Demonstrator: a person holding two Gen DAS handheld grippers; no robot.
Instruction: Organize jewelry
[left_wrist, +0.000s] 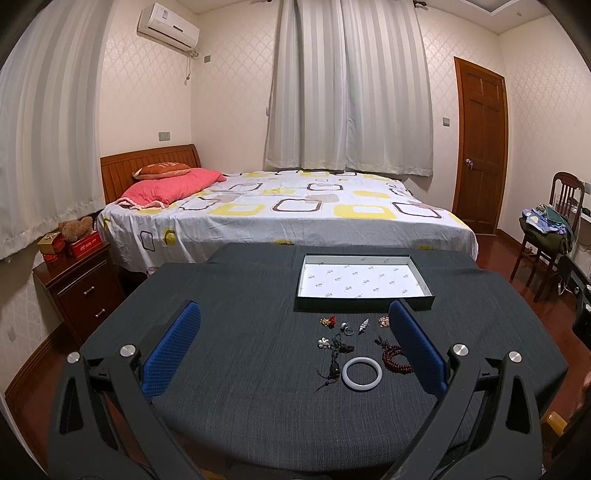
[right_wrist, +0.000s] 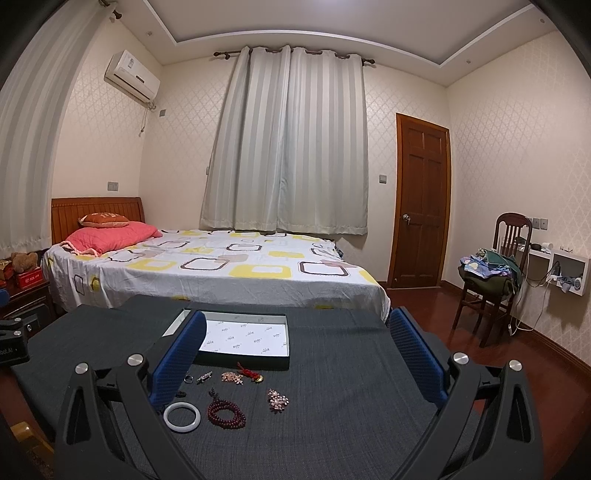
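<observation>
Several jewelry pieces lie on a dark grey cloth-covered table (left_wrist: 240, 350). A white bangle (left_wrist: 361, 373) (right_wrist: 182, 416) lies nearest me, beside a dark red bead bracelet (left_wrist: 395, 360) (right_wrist: 225, 414) and a dark corded pendant (left_wrist: 338, 354). Behind them sit a ring (left_wrist: 347, 328) (right_wrist: 188, 379), small brooches (right_wrist: 277, 399) and a red knot charm (right_wrist: 249, 373). An open shallow box (left_wrist: 364, 282) (right_wrist: 245, 339) with a white printed lining stands further back. My left gripper (left_wrist: 293, 334) and right gripper (right_wrist: 295, 349) hover above the table, both open and holding nothing.
A bed (left_wrist: 295, 210) with a patterned sheet stands just behind the table. A wooden nightstand (left_wrist: 79, 288) is at the left, and a chair (right_wrist: 495, 273) piled with clothes stands at the right near a brown door (right_wrist: 421, 206).
</observation>
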